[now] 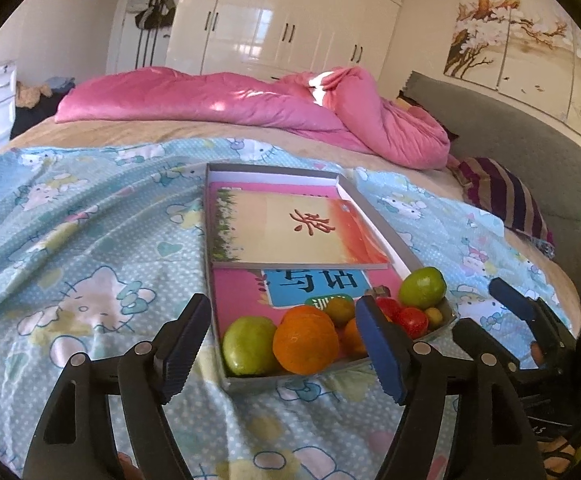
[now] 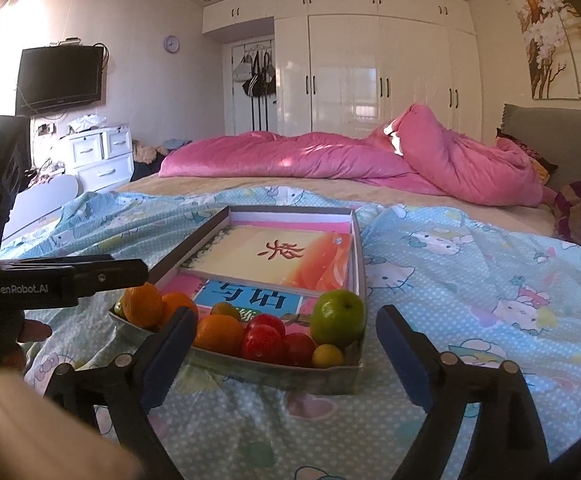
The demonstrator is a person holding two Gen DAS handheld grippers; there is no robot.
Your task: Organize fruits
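Note:
A shallow grey box [image 1: 209, 240] [image 2: 290, 376] lies on the blue cartoon-print sheet. Books [image 1: 290, 228] [image 2: 274, 256] fill its far part. Fruit is piled at its near end: a green apple [image 1: 250, 344], an orange [image 1: 304, 344] [image 2: 218, 334], a second green apple [image 1: 422, 288] [image 2: 338, 316], red tomatoes [image 1: 410, 320] [image 2: 262, 340] and a small yellow fruit [image 2: 328, 355]. My left gripper [image 1: 282, 308] stands open just short of the near-left fruit, touching nothing. The right gripper [image 2: 286, 314] is open in front of the box's near wall, with nothing between its pads.
A crumpled pink duvet [image 1: 250, 100] [image 2: 330, 156] lies across the far side of the bed. A striped pillow [image 1: 502, 196] and grey headboard [image 1: 530, 148] are on the right. White wardrobes [image 2: 370, 72], a dresser [image 2: 98, 156] and a wall TV [image 2: 60, 76] stand behind.

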